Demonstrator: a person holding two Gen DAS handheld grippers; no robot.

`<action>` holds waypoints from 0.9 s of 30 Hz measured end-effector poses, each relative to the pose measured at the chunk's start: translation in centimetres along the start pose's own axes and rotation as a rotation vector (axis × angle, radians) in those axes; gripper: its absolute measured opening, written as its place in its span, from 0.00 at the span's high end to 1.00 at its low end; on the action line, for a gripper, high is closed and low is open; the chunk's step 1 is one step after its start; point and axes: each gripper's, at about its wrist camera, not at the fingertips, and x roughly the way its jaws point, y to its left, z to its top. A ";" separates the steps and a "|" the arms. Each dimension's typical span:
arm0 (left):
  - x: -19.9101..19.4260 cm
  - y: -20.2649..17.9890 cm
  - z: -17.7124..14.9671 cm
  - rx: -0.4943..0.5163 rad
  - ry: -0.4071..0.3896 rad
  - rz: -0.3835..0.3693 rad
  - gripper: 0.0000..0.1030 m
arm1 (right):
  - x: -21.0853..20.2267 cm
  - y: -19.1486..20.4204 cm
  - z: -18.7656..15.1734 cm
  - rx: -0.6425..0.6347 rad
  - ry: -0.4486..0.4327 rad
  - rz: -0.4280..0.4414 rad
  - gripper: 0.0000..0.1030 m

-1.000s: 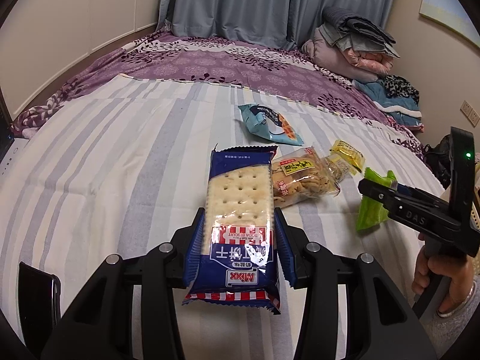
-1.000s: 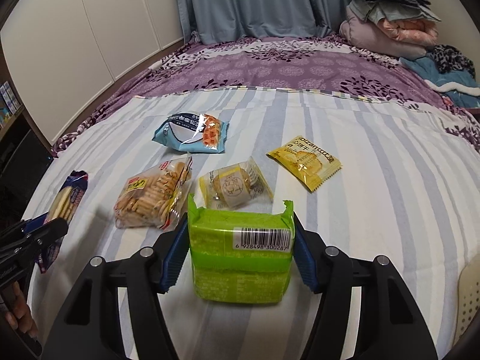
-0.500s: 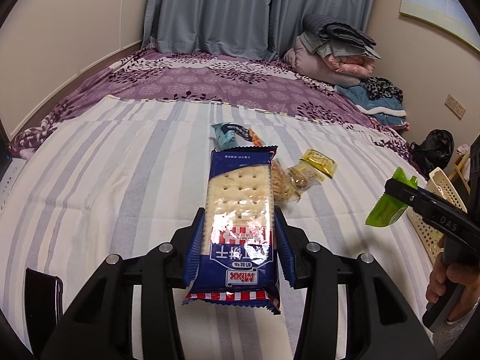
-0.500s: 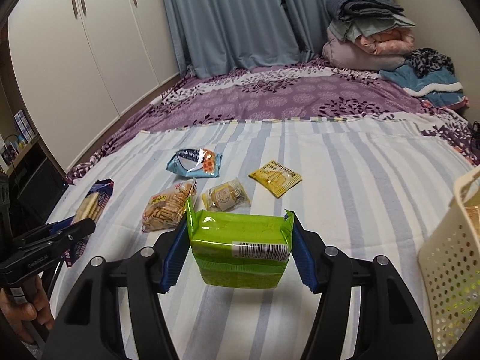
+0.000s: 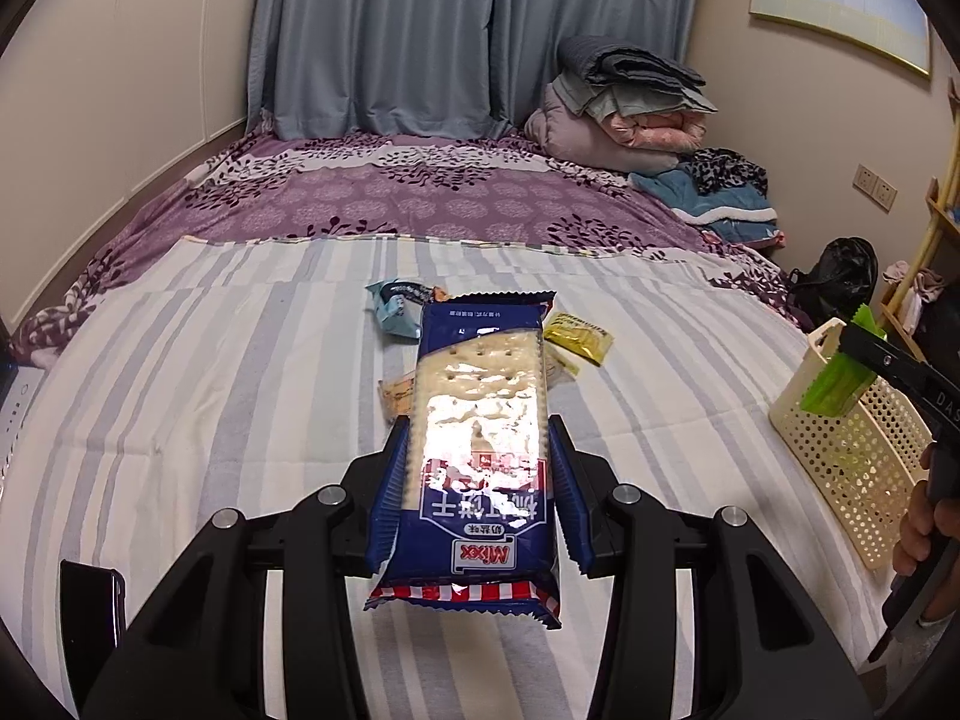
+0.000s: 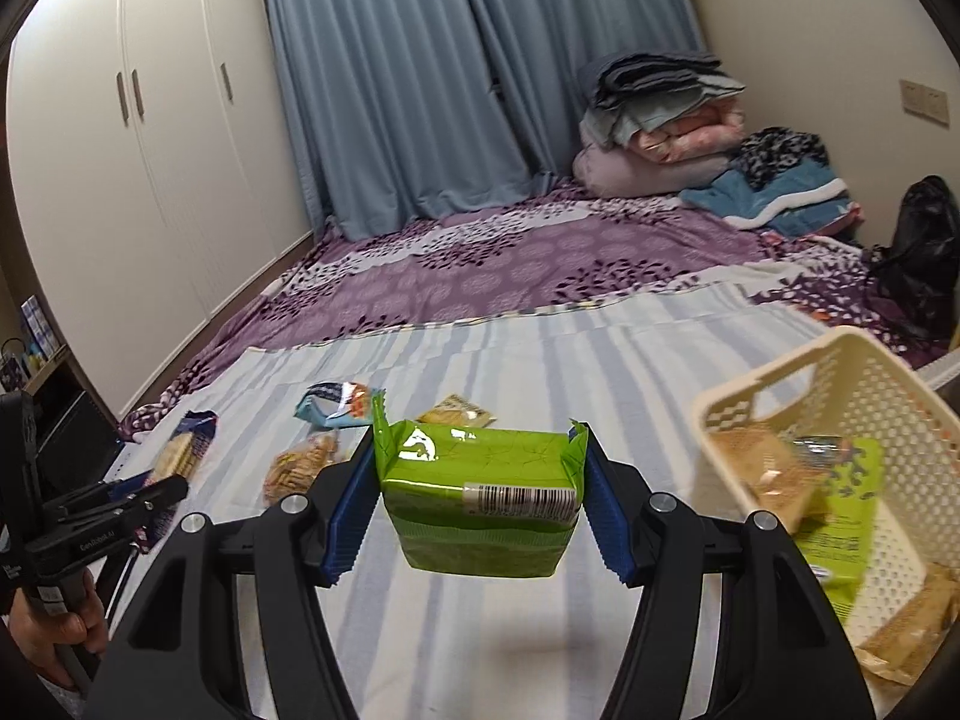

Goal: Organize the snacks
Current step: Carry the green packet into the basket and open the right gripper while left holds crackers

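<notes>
My left gripper [image 5: 474, 486] is shut on a blue pack of soda crackers [image 5: 480, 420], held above the striped bed sheet. My right gripper [image 6: 477, 510] is shut on a green snack pack [image 6: 480, 501], lifted clear of the bed. In the left wrist view that green pack [image 5: 837, 381] hangs at the near rim of a cream perforated basket [image 5: 858, 456]. The basket [image 6: 780, 372] stands just right of the green pack and holds several packets. On the sheet lie a light blue packet [image 6: 333, 402], a clear bag of biscuits [image 6: 297, 468] and a yellow packet [image 6: 456, 411].
Folded blankets and clothes [image 5: 630, 102] are piled at the far right corner of the bed. A white wardrobe [image 6: 120, 150] lines the left wall and blue curtains [image 5: 420, 36] hang at the back. A black bag [image 6: 924, 246] sits beyond the bed's right edge.
Both grippers rose and swung right with their packs still held. The basket came into both views, and the loose snacks on the sheet now lie farther off.
</notes>
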 end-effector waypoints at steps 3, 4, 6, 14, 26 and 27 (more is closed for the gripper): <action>-0.3 -1.2 0.3 0.020 -0.006 -0.010 0.57 | -1.8 -2.4 0.0 0.038 -0.029 -0.039 0.40; -0.3 -1.6 0.4 0.027 -0.007 -0.013 0.57 | -2.5 -3.2 -0.1 0.048 -0.042 -0.054 0.40; -0.5 -2.6 0.5 0.046 -0.008 -0.023 0.57 | -3.7 -4.5 -0.2 0.064 -0.065 -0.082 0.40; -0.9 -7.1 0.8 0.120 -0.012 -0.067 0.57 | -7.4 -10.2 -1.4 0.141 -0.110 -0.194 0.40; 0.1 -14.1 1.3 0.236 0.007 -0.147 0.57 | -9.4 -15.7 -3.9 0.257 -0.122 -0.257 0.28; 0.2 -14.9 1.4 0.249 0.008 -0.157 0.56 | -9.6 -15.9 -4.0 0.262 -0.125 -0.259 0.28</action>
